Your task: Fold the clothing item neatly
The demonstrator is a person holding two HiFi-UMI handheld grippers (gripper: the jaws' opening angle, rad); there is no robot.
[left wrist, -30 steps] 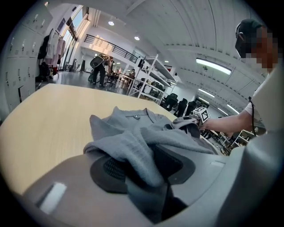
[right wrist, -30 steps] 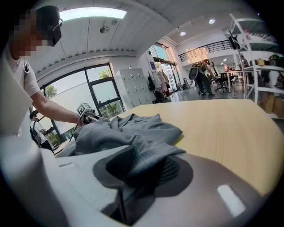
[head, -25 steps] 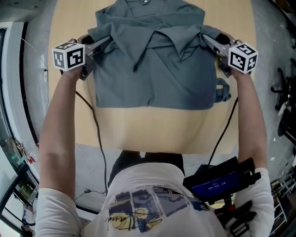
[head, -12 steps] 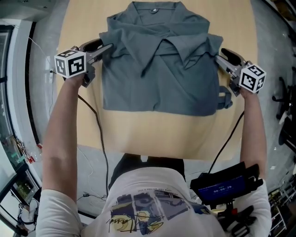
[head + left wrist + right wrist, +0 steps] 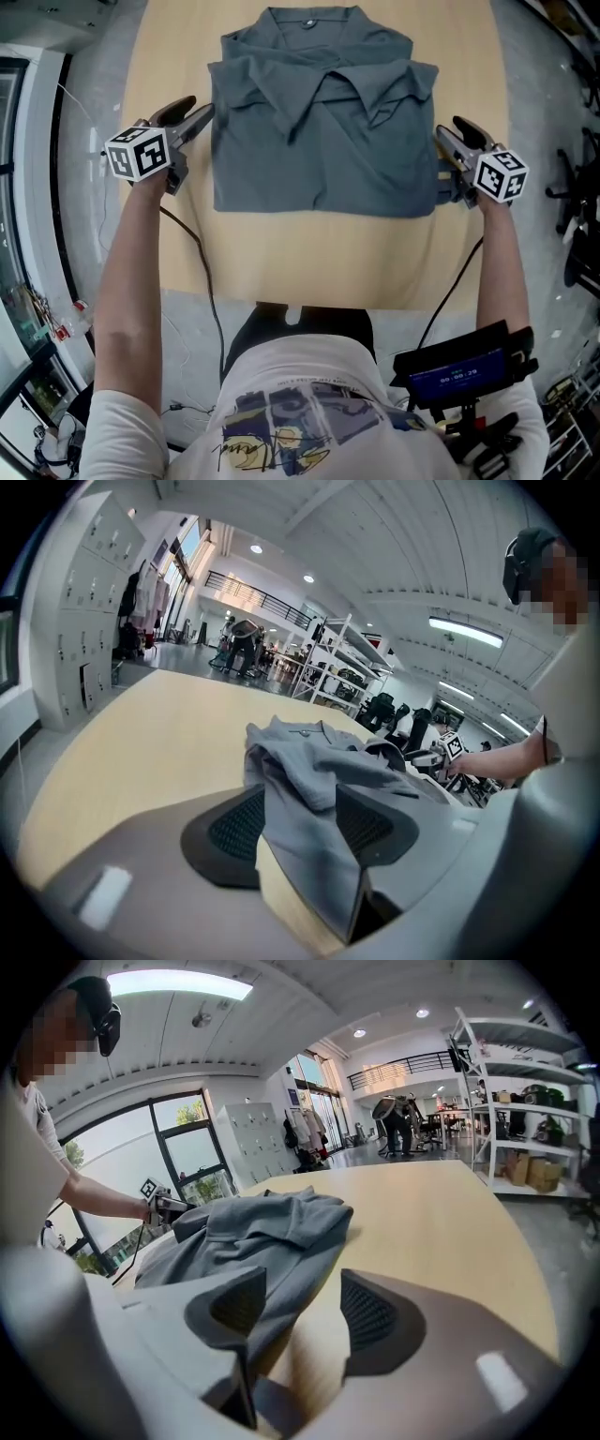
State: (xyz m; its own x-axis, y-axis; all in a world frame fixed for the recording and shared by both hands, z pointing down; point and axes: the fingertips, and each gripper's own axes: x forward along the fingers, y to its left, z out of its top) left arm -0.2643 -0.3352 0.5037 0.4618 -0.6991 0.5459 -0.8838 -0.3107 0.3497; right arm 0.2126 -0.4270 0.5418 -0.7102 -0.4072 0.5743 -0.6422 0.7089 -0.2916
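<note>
Steep overhead; two low across shirt [image 5: 323,141]

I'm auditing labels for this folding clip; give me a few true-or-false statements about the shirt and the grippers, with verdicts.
1. The grey shirt lies on the tan table, collar at the far end. True.
2. The left gripper and right gripper clamp the shirt. False: their jaws have just been opening and stand apart, with the shirt's edge unpinched in each gap.
3. Both grippers are at the shirt's left side. False: one is at each side.
4. The person wears a white printed T-shirt. True.
</note>
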